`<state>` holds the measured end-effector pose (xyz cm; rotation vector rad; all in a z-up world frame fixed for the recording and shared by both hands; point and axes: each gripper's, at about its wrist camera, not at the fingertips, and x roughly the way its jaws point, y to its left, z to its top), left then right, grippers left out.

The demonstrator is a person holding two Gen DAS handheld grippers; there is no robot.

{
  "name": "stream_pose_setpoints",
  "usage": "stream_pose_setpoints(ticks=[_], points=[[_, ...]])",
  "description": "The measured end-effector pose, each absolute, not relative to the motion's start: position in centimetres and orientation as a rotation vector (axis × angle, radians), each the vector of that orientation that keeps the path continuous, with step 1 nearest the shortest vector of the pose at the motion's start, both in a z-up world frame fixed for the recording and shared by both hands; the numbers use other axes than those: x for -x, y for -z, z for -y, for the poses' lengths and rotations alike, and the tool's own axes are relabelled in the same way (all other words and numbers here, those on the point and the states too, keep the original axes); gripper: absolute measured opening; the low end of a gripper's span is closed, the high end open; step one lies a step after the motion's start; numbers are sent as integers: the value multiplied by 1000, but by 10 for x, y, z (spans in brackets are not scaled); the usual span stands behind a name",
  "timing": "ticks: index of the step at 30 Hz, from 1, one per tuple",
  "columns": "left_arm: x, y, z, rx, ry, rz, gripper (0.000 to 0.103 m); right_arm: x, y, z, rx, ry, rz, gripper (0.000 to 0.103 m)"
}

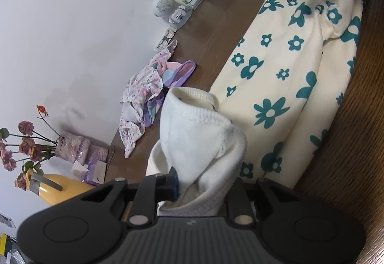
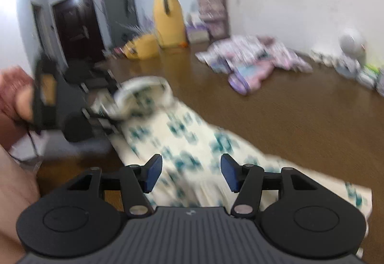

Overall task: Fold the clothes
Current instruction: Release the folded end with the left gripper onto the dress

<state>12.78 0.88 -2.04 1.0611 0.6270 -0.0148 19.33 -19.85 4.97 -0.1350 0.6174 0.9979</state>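
Your left gripper (image 1: 201, 194): jaws clamped on the flowered garment's (image 1: 283, 76) white collar.
Your right gripper (image 2: 190, 174): jaws apart, empty, above that garment.
Tabletop (image 2: 288, 115): brown wood.

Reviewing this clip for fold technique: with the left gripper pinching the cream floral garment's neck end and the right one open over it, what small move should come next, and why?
Probably carry the left gripper, shut on the bunched collar end of the floral garment, across the flat body to lay the fold. The right gripper hangs open above the cloth, gripping nothing.
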Motion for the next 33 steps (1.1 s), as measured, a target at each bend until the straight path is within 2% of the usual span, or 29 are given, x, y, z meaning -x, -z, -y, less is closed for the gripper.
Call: stream_pose_setpoints(ticks=[5,6,8,10,13,14,18,23,24,25,28,33], points=[[-125,26,-5,-1138,3,-597,23,-208,-89,133,256,-1138,-531,55],[-124,27,-5,-1154,1,-591,27,-214,-92,116,276,-1168,-536,54],[-122,28,-4,-1189,-8,-567,41,-226,-92,82,306,-1238,-566,51],[-116,25,-5,-1226,-20,-521,66,-237,-83,52,352,-1292,-621,44],[-98,12,-13,-1223,25,-479,82,-248,-60,28,418,-1287,-716,39],[-91,5,-20,-1195,64,-484,84,-250,-54,25,430,-1281,-741,39],[-66,-25,-52,-1031,240,-529,85,-249,-41,25,477,-1272,-780,39],[-73,-78,-118,-683,376,-588,83,-238,-40,27,547,-1258,-761,39],[-80,-87,-130,-620,388,-592,76,-236,-40,26,564,-1254,-754,40],[-90,-94,-138,-570,408,-600,63,-234,-40,26,580,-1251,-748,40],[-122,-100,-154,-498,489,-638,48,-229,-41,26,607,-1237,-738,40],[-166,-78,-165,-474,600,-751,42,-227,-39,27,605,-1222,-723,41]])
